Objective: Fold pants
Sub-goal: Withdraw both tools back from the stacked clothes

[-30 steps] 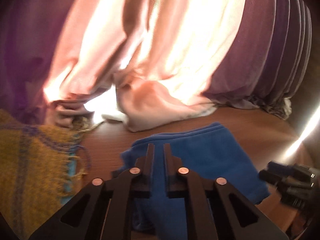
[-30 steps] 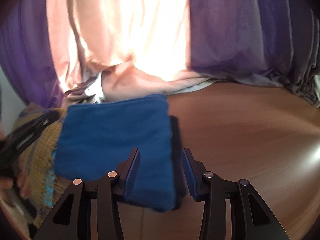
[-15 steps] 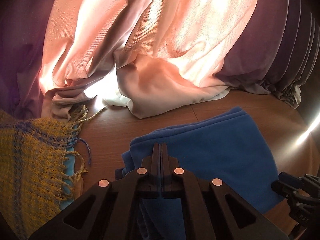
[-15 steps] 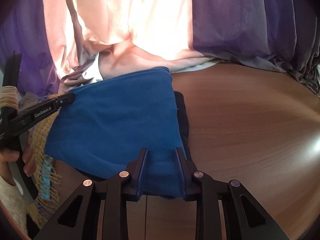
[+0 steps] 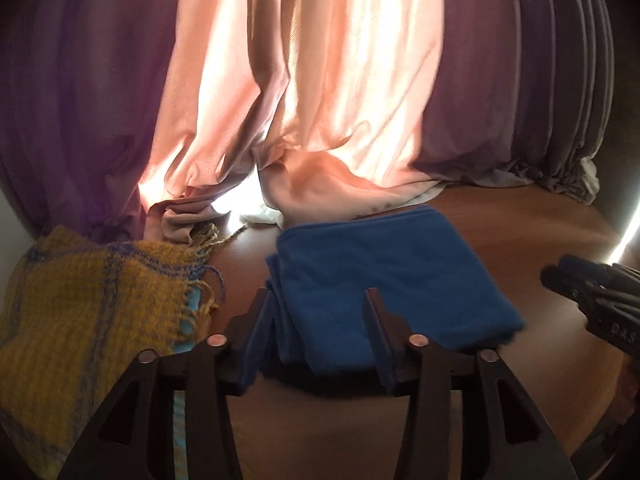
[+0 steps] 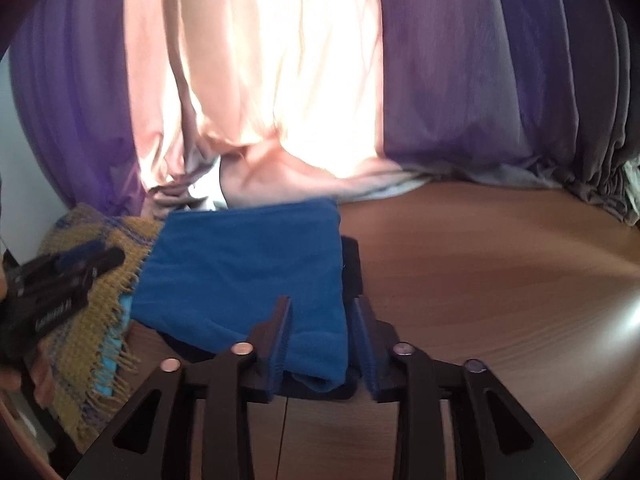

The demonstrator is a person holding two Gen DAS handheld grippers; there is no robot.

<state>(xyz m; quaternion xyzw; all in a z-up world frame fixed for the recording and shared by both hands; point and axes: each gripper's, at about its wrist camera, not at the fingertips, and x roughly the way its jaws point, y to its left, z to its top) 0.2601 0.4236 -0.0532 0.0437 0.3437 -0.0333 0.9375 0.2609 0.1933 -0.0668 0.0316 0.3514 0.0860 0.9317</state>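
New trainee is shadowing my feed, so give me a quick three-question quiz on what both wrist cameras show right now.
1. True or false: the left gripper is open, its fingers either side of the blue pants.
2. What lies on the table just left of the pants? A) a yellow fringed scarf B) a white plate C) a cardboard box
3. Fill in: the right gripper has its jaws ____ around the near edge of the folded pants.

Key
1. True.
2. A, the yellow fringed scarf.
3. Open; the fingers sit apart, not pinching the cloth.
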